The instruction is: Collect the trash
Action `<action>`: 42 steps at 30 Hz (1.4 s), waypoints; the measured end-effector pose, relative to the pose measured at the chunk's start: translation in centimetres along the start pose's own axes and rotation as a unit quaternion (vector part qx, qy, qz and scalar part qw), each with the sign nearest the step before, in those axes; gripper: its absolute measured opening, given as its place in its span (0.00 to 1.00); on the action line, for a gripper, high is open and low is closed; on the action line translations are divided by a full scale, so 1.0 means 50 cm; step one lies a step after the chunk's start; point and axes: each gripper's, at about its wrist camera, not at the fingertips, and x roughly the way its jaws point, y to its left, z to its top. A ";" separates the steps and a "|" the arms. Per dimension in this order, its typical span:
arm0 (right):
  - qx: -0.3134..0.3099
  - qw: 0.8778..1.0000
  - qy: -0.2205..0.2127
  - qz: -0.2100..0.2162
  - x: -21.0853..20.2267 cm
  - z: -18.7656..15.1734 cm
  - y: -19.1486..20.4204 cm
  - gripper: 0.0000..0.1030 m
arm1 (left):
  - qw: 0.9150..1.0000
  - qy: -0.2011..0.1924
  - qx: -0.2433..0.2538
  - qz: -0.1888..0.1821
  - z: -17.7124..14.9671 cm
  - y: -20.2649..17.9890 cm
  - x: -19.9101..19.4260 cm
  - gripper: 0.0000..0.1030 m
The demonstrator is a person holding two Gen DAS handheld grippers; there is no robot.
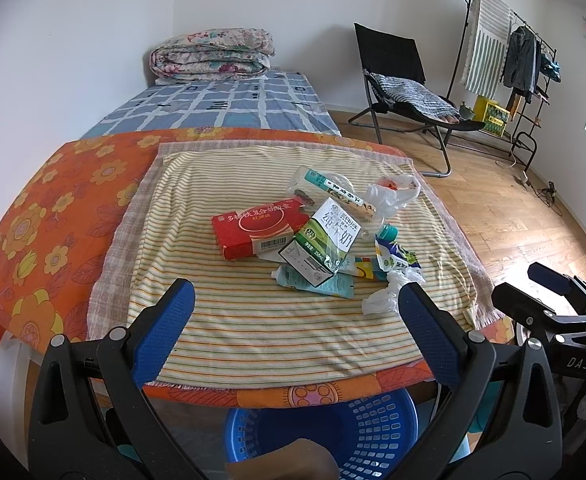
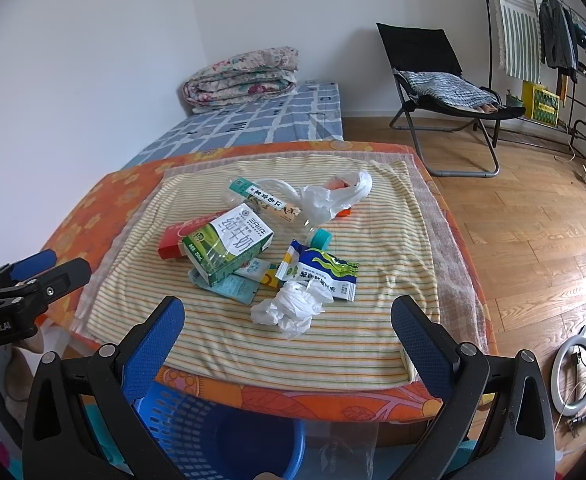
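Right wrist view: both the right hand-held gripper (image 2: 287, 312) and left hand-held gripper (image 1: 295, 300) are hanging open, empty. Trash pile (image 2: 261, 248) is lying mid-tabletop (image 2: 373, 400), untouched; blue basket (image 2: 229, 440) below the near edge is sitting empty. Collection appears unstarted.

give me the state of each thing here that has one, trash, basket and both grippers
left gripper: jaws open, empty
right gripper: jaws open, empty
milk carton: crushed, lying on the red box
plastic bottle: on its side, teal cap on
white tissue: crumpled, nearest the front edge
white plastic bag: scrunched, something red inside
snack wrapper: flat, torn open
blue basket: on the floor below the table edge, contents unclear
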 end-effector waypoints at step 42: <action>0.016 0.997 0.061 0.040 0.103 0.088 -0.108 0.98 | 0.995 0.073 0.067 -0.029 0.036 -0.037 0.157 0.97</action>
